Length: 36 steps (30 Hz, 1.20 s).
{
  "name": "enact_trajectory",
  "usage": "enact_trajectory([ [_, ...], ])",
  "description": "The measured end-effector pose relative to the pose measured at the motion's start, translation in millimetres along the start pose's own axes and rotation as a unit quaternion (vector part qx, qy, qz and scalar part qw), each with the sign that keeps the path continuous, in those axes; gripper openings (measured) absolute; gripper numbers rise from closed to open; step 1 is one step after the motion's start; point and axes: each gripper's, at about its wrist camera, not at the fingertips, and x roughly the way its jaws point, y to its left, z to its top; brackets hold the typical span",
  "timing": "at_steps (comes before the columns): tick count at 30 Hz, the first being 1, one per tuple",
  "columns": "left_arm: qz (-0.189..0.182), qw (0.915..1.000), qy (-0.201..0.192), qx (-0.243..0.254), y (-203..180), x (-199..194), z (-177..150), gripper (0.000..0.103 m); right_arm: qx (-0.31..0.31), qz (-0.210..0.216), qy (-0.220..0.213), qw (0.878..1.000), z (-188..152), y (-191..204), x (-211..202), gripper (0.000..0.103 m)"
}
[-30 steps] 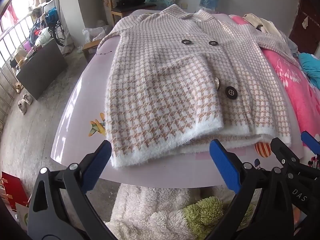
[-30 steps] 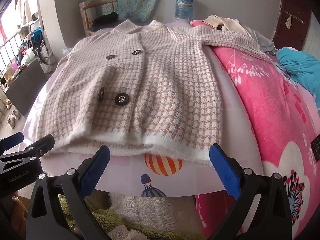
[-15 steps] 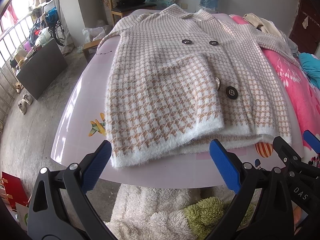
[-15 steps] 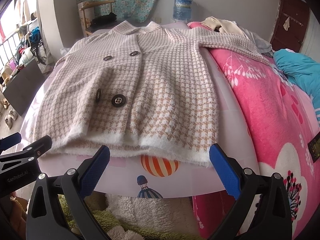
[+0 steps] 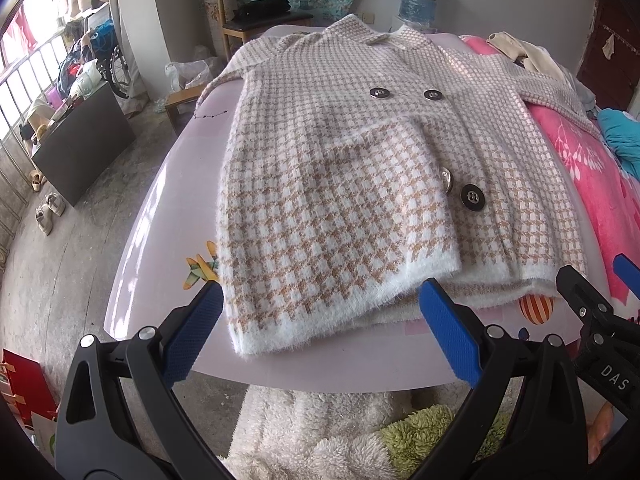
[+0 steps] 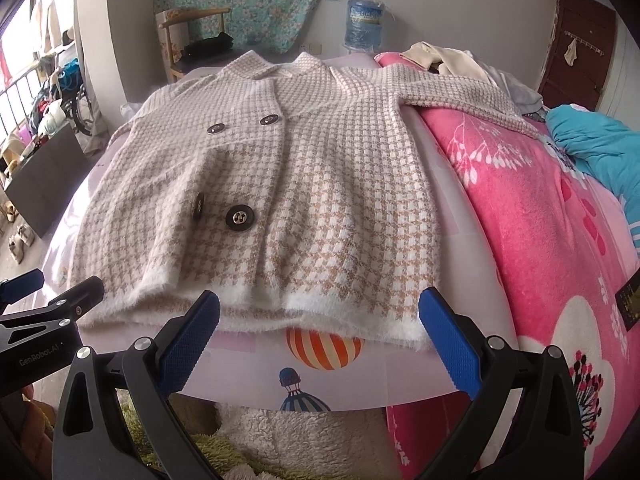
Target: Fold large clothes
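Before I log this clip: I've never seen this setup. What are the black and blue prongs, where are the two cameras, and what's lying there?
No robot here: a person holds a two-finger claw in each hand, with a fisheye camera on each looking forward along its fingers. One picture is from the left claw, the other from the right claw; each also glimpses its neighbour at the frame edge. Both are open and hold nothing. Ahead lies a houndstooth cardigan with dark buttons, spread on a pale lilac sheet. Its left sleeve is folded across the front; the other stretches over a pink blanket. Both claws hover at its white hem.
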Motion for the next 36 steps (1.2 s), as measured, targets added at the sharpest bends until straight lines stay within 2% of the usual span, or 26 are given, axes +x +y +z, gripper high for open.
enact_trajectory([
  [5, -0.010, 0.9993, -0.033, 0.013, 6, 1, 12, 0.095, -0.015, 0.001, -0.047, 0.999, 18, 8, -1, 0.097],
  [7, -0.030, 0.9983, -0.049, 0.015, 11, 1, 17, 0.095, -0.029, 0.001, -0.066, 0.997, 30, 13, -2, 0.097],
  [10, -0.080, 0.9943, -0.069, 0.009, 23, 4, 26, 0.095, -0.049, 0.007, -0.076, 0.996, 48, 21, 3, 0.097],
  [13, -0.113, 0.9918, -0.059, -0.011, 37, 14, 42, 0.095, -0.066, 0.023, -0.088, 0.994, 70, 30, 10, 0.097],
  [16, -0.143, 0.9883, -0.037, -0.037, 54, 31, 61, 0.095, -0.082, 0.063, -0.111, 0.988, 97, 43, 12, 0.097],
  [18, -0.145, 0.9864, -0.046, -0.062, 69, 39, 76, 0.095, -0.095, 0.081, -0.120, 0.985, 116, 56, 19, 0.097],
  [21, -0.128, 0.9852, -0.081, -0.081, 93, 47, 103, 0.095, -0.109, 0.117, -0.108, 0.981, 143, 78, 37, 0.097],
  [24, -0.113, 0.9791, -0.093, -0.142, 132, 65, 137, 0.095, -0.105, 0.160, -0.076, 0.979, 164, 96, 63, 0.097],
  [26, -0.109, 0.9726, -0.083, -0.188, 162, 85, 161, 0.095, -0.106, 0.172, -0.053, 0.978, 173, 109, 86, 0.097],
  [28, -0.111, 0.9644, -0.055, -0.233, 195, 116, 183, 0.095, -0.111, 0.179, -0.041, 0.977, 178, 121, 102, 0.097],
  [30, -0.132, 0.9457, -0.014, -0.296, 232, 154, 196, 0.095, -0.117, 0.185, -0.030, 0.975, 180, 130, 114, 0.097],
  [31, -0.150, 0.9330, 0.012, -0.327, 250, 176, 199, 0.095, -0.121, 0.187, -0.025, 0.975, 181, 134, 120, 0.097],
  [32, -0.171, 0.9156, 0.041, -0.362, 265, 199, 199, 0.095, -0.126, 0.186, -0.021, 0.974, 181, 138, 126, 0.097],
  [33, -0.199, 0.8914, 0.068, -0.402, 281, 222, 197, 0.095, -0.130, 0.184, -0.017, 0.974, 180, 141, 131, 0.097],
  [36, -0.247, 0.8166, 0.132, -0.505, 311, 278, 178, 0.095, -0.140, 0.174, -0.001, 0.975, 180, 145, 150, 0.097],
])
